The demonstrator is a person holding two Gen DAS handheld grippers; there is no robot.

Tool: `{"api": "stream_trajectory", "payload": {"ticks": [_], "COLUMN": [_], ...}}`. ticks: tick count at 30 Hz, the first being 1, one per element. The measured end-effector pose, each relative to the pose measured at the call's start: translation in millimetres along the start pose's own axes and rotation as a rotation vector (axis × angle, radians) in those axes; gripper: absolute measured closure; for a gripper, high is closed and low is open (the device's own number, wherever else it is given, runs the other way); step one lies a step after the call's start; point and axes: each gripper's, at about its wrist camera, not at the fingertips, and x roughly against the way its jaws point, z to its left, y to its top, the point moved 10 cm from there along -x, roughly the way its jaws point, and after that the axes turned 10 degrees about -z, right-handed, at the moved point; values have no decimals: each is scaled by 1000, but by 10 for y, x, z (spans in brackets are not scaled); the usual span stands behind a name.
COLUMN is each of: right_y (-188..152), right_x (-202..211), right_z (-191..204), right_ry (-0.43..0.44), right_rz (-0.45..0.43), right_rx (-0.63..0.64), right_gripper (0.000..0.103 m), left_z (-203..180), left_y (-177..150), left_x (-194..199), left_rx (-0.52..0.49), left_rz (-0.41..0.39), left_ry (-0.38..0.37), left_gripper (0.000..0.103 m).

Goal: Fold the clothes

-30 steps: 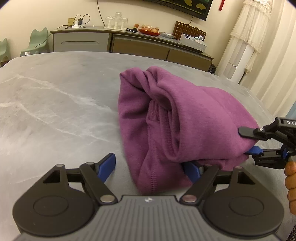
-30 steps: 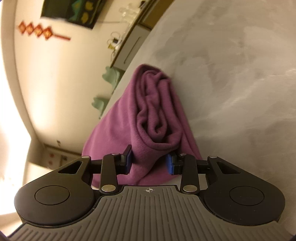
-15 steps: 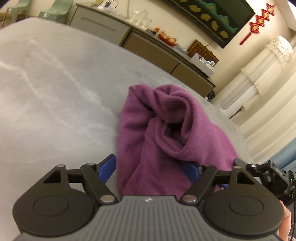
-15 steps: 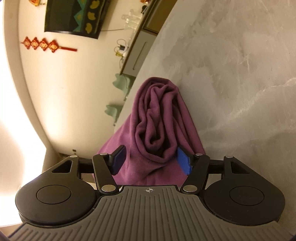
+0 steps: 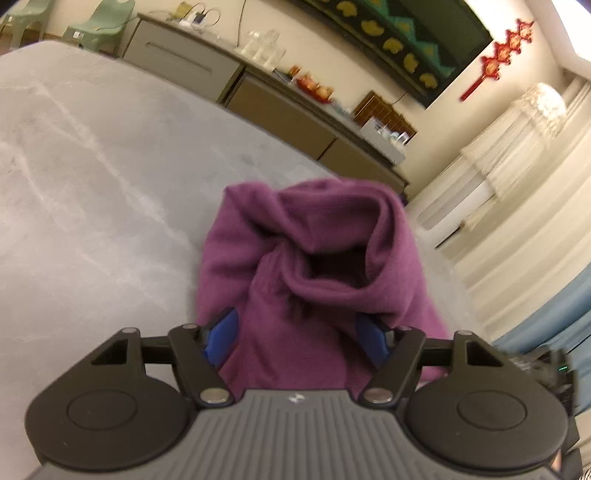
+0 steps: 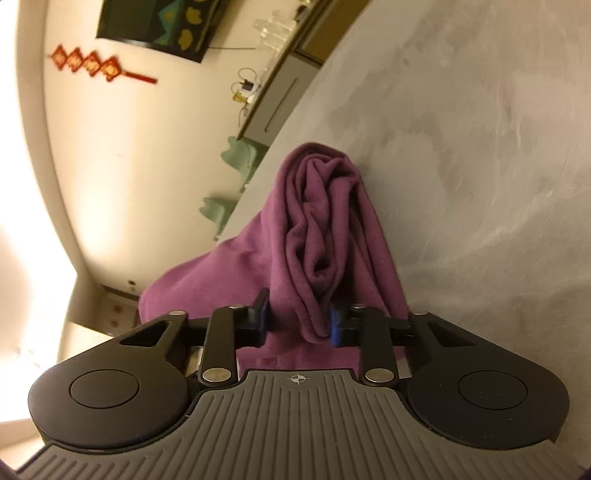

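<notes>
- Left tongs (image 5: 297,338): lower centre of the left wrist view. The blue pads (image 5: 221,336) stand apart, one on each side of a bulk of purple cloth. The view does not settle whether the pads clamp the cloth or only flank it; the grip state cannot be told.
- Right tongs (image 6: 295,319): lower centre of the right wrist view. The pads (image 6: 335,325) are drawn close together and pinch a hanging fold of the purple cloth between them.
- Purple garment (image 5: 314,258): bunched fleece-like fabric at frame centre in both views, directly ahead of both tongs. In the right wrist view (image 6: 325,221) it narrows to a rolled, creased peak toward mid-frame. Its near edge runs between the pads of both tongs.
- Bench (image 5: 92,166): grey surface with pale marble-like veining. It fills the left half of the left wrist view and the right half of the right wrist view (image 6: 480,147). The garment lies against it.
- Sideboard (image 5: 229,77): long, low grey-brown cabinet beyond the bench, upper centre of the left wrist view. Glassware, cables and small items stand on its top.
- Green chairs (image 5: 98,26): pale green, upper left corner.
- Dark wall panel (image 5: 399,33): green and yellow pattern, top of frame.
- Red knot ornament (image 5: 498,55): on the cream wall, upper right.
- Curtains (image 5: 517,192): cream drapery at right edge.
</notes>
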Motion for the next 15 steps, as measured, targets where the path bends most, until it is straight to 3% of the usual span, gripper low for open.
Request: {"api": "stream_trajectory", "payload": {"ticks": [3,4,6,7,8,10,12,14,15], "right_y": [17,15,-4,-15,-27,-104,-195,-319,-358], "right_x": [102,102,119,167,240,356,435,378,323], "right_z": [123,142,159,171,202,243,250,191,192], "right_ry": [-9,-23,-53,-66,-73,-113,-165,-178,-176], "right_rz": [-3,-5,7,14,17,29,45,79,89], "right_rx": [93,141,217,261,325,514,712,812,836], "right_gripper": [78,73,57,53,49,31,31,32,41], "left_z": [168,152,84,25,-27,-97,-76,-64,-33], "left_y": [-94,-95,-105,-129,-177,-304,-382,-441,-463], "left_x": [-15,34,155,231,299,336,256,145,128], "left_rx": [7,-12,-71,-126,-189,-296,-345,-379,-404], "left_rz": [32,28,18,13,18,38,46,52,39], "left_ry": [59,56,45,42,41,51,82,104,111], "left_gripper": [32,32,32,29,29,29,30,31,34]}}
